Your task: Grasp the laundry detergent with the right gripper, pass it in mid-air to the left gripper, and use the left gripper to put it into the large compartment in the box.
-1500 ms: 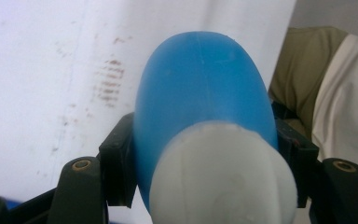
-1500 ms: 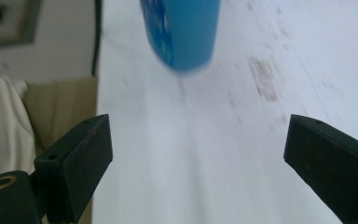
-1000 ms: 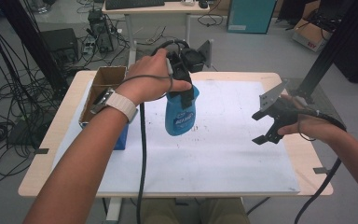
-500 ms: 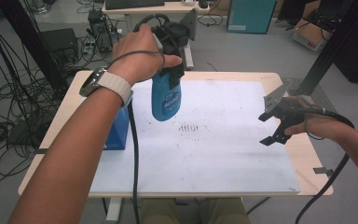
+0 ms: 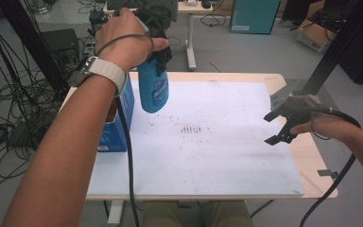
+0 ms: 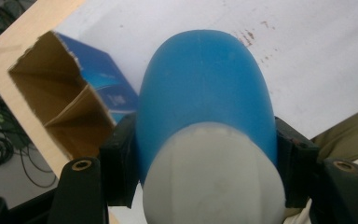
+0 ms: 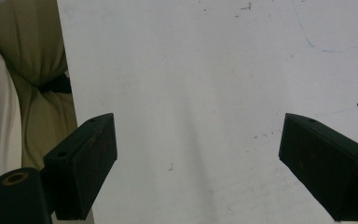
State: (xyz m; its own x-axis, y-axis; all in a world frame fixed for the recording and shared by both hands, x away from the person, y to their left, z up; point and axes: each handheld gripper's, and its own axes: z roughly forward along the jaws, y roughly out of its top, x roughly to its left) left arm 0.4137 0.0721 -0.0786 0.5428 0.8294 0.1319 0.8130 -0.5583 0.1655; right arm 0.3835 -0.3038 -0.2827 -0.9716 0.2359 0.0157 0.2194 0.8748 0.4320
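my desk (image 5: pixel 307 156) is a pale wooden top with rounded corners, and a white sheet (image 5: pixel 227 156) covers most of it, smudged with dark specks near its middle. around it lies a grey floor (image 5: pixel 246 52). to my left, black cables (image 5: pixel 0 127) sprawl in loops beside a dark stand (image 5: pixel 26 38). ahead of me stands a second light-coloured table (image 5: pixel 189 28) on white legs, with a teal cabinet (image 5: pixel 253 16) beside it. a cardboard carton (image 5: pixel 312 35) sits far right, near a black slanted post (image 5: pixel 333 52). the light is even and soft.
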